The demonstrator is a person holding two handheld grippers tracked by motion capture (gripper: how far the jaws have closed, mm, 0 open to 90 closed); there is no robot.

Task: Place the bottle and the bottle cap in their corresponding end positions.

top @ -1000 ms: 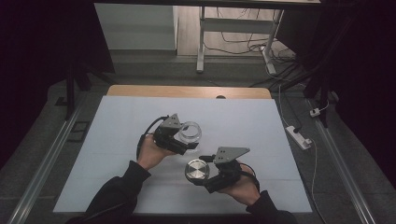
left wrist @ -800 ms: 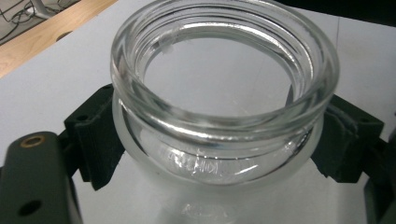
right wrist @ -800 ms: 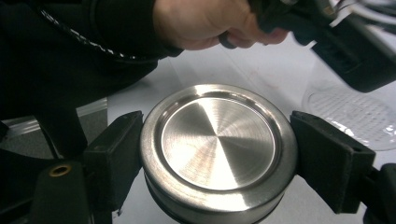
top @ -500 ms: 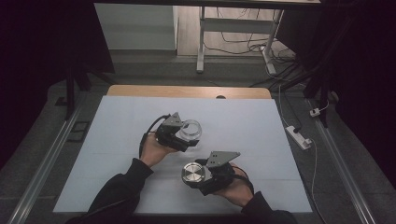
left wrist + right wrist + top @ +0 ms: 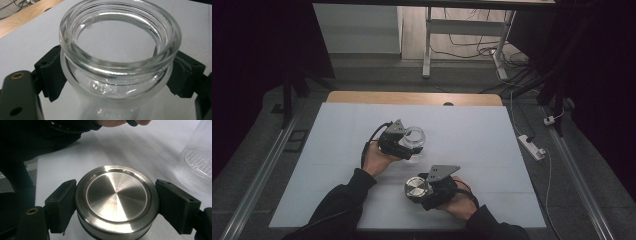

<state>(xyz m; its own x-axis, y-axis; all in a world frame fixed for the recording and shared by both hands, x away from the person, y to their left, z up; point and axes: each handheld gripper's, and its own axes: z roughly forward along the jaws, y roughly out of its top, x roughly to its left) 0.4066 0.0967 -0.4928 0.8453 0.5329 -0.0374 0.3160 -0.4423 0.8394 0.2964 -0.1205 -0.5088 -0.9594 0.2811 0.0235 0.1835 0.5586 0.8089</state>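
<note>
You have a clear glass jar (image 5: pixel 414 138) with its mouth open, a thick ridged rim facing you, clamped at the neck near the middle of the desk (image 5: pixel 332 150). Your round brushed-steel lid (image 5: pixel 415 187), flat face up, sits nearer you, apart from the jar.

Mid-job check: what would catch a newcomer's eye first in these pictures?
The clear glass jar, mouth open, clamped at its neck between the jaws of the left gripper near the middle of the pale table. Then the shiny brushed-metal lid, gripped at its rim by the right gripper, closer to the table's near edge and apart from the jar.
</note>
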